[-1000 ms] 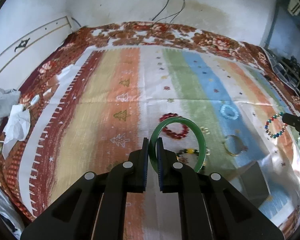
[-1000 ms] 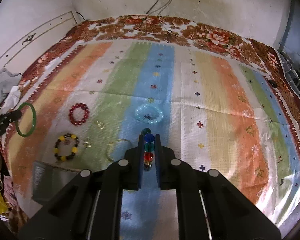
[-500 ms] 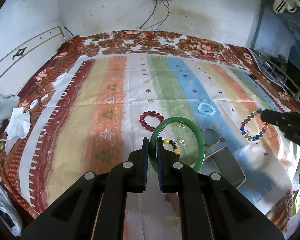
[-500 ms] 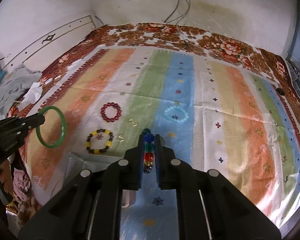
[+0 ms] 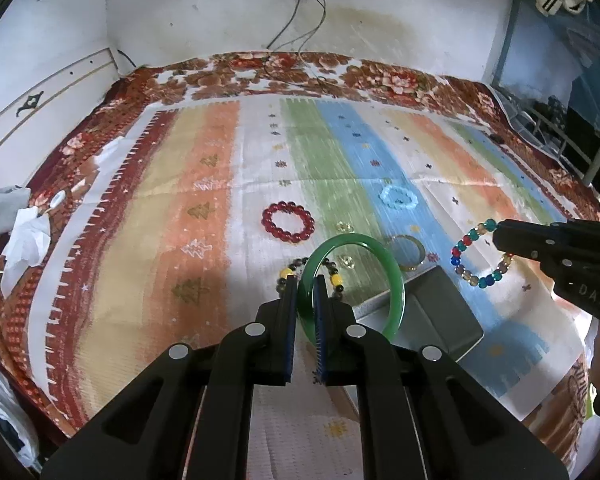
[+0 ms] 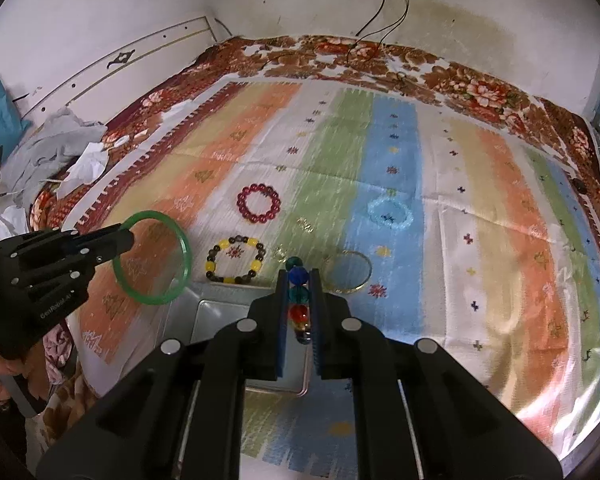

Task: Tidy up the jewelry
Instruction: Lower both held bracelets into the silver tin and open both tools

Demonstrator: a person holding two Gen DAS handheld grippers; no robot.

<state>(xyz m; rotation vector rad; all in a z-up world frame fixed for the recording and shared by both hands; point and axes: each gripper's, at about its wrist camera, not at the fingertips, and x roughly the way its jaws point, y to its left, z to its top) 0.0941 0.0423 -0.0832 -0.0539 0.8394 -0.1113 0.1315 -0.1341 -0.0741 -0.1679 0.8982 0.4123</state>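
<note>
My left gripper (image 5: 305,284) is shut on a green bangle (image 5: 394,276) and holds it above the bed, over the near edge of a grey metal tray (image 5: 440,312). It shows in the right wrist view (image 6: 128,238) with the bangle (image 6: 180,276). My right gripper (image 6: 299,280) is shut on a multicoloured bead bracelet (image 6: 298,292), held over the tray (image 6: 220,316); it shows in the left wrist view (image 5: 496,236) with the bracelet (image 5: 472,268). On the striped cloth lie a red bead bracelet (image 6: 259,203), a yellow-and-dark bead bracelet (image 6: 236,260), a pale blue bracelet (image 6: 391,212) and a gold bangle (image 6: 346,272).
The striped cloth (image 6: 480,220) covers a bed with a floral blanket (image 6: 460,76) against a white wall. Small gold pieces (image 6: 305,224) lie between the bracelets. Crumpled grey cloth and white tissue (image 6: 72,152) lie at the left edge. A cable (image 6: 374,28) hangs from a wall socket.
Both grippers have drawn back toward the near edge of the bed with their jewelry. The tray now lies under and between them. Both stay shut.
</note>
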